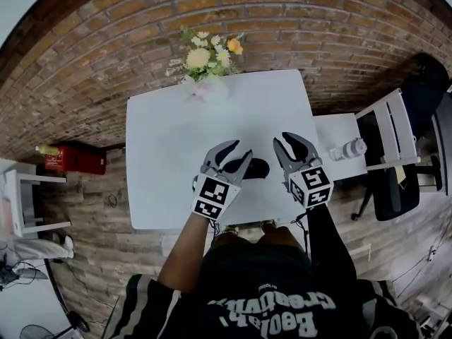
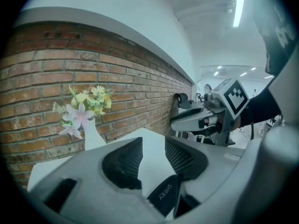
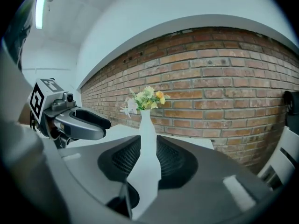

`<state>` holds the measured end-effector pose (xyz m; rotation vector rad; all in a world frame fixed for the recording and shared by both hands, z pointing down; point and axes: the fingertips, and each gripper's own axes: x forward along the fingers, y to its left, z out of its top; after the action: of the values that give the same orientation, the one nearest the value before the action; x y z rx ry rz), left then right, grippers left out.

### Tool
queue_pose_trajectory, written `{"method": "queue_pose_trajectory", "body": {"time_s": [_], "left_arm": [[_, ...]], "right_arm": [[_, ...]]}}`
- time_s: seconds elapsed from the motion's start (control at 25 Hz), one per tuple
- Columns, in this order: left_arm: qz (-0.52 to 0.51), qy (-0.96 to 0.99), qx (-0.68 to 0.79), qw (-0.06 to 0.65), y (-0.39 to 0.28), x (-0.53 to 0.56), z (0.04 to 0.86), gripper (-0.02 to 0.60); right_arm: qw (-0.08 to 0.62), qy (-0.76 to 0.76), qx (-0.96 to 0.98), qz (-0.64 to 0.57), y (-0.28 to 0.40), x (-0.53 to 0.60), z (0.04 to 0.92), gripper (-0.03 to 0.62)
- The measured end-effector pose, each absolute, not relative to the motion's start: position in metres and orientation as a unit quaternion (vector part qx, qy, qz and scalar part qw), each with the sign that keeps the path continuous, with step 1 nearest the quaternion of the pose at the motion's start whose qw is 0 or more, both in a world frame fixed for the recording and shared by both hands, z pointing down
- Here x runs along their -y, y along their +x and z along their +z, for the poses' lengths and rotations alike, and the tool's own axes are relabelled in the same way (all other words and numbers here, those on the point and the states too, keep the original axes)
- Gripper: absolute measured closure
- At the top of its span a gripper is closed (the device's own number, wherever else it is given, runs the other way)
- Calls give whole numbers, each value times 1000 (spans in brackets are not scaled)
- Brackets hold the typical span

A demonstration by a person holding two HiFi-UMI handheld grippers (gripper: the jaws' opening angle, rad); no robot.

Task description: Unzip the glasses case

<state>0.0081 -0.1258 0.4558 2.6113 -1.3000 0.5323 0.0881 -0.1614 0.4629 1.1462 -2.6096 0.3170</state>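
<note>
The black glasses case (image 1: 258,168) lies on the white table (image 1: 162,154), just in front of me. My left gripper (image 1: 236,152) hovers at the case's left end, jaws apart. In the left gripper view the case (image 2: 164,194) shows low between the jaws, and no pad presses on it. There the left gripper (image 2: 153,144) has bare tabletop showing through its gap. My right gripper (image 1: 287,141) hangs to the right of the case, open. In its own view the right gripper (image 3: 148,144) has nothing between its fingers.
A white vase of flowers (image 1: 205,62) stands at the table's far edge by the brick wall. A small white side table with a jar (image 1: 350,149) and a dark chair (image 1: 395,189) stand at the right. A red box (image 1: 74,159) sits on the floor at the left.
</note>
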Motion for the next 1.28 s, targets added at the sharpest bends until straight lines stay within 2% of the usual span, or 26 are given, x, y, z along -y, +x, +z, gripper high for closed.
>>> {"method": "queue_pose_trajectory", "body": {"time_s": [0.36, 0.76, 1.28], "left_arm": [[247, 884, 372, 139, 28, 102, 521, 425], [314, 878, 336, 131, 31, 86, 566, 414], [375, 854, 321, 166, 26, 62, 615, 407]], "right_arm": [[203, 361, 896, 163, 90, 127, 534, 473], [283, 310, 887, 194, 90, 83, 600, 431], [329, 292, 863, 248, 86, 58, 654, 431]]}}
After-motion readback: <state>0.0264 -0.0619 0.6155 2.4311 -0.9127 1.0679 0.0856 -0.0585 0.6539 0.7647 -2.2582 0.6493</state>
